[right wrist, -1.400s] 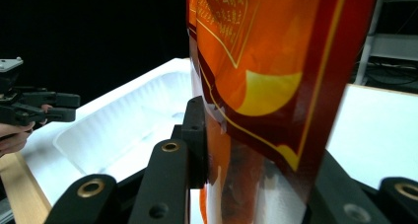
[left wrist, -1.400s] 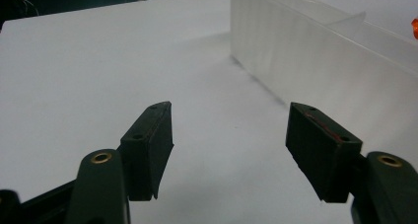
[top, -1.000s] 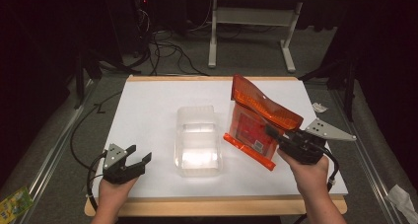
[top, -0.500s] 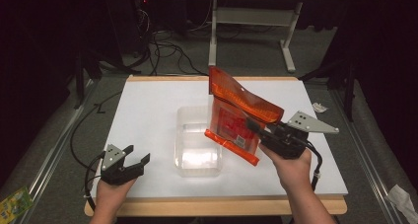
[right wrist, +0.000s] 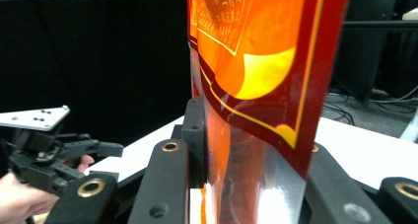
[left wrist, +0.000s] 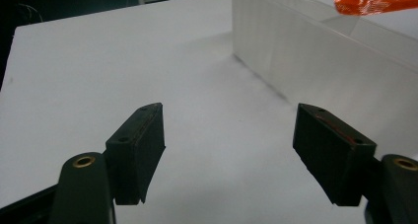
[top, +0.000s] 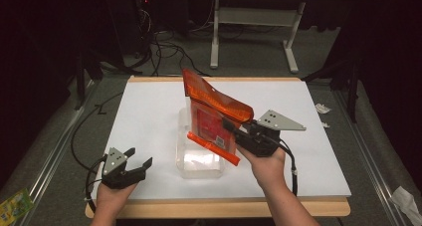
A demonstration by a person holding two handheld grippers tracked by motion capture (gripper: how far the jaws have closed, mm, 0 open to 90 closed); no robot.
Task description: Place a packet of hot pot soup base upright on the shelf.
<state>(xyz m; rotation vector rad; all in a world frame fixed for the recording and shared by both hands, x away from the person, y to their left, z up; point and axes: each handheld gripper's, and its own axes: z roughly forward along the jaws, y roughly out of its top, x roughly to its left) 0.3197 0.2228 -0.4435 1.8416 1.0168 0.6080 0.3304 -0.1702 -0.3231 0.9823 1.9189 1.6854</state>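
Two grippers: right gripper (top: pixel 234 130) pinches orange pouch (top: pixel 211 114) above clear plastic container (top: pixel 199 159); left gripper (top: pixel 138 161) spread, jaws just opening, nothing between, near-left.

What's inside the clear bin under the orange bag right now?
The clear bin looks empty where visible: only its glossy bottom shows. The orange bag, clamped in the right gripper, hangs over its far part and covers that.

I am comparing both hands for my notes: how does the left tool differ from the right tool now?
The left tool has its jaws apart with nothing between them; the right tool is shut on the orange bag. The left tool sits low beside the clear container; the right tool holds its bag above that container. Both are black.
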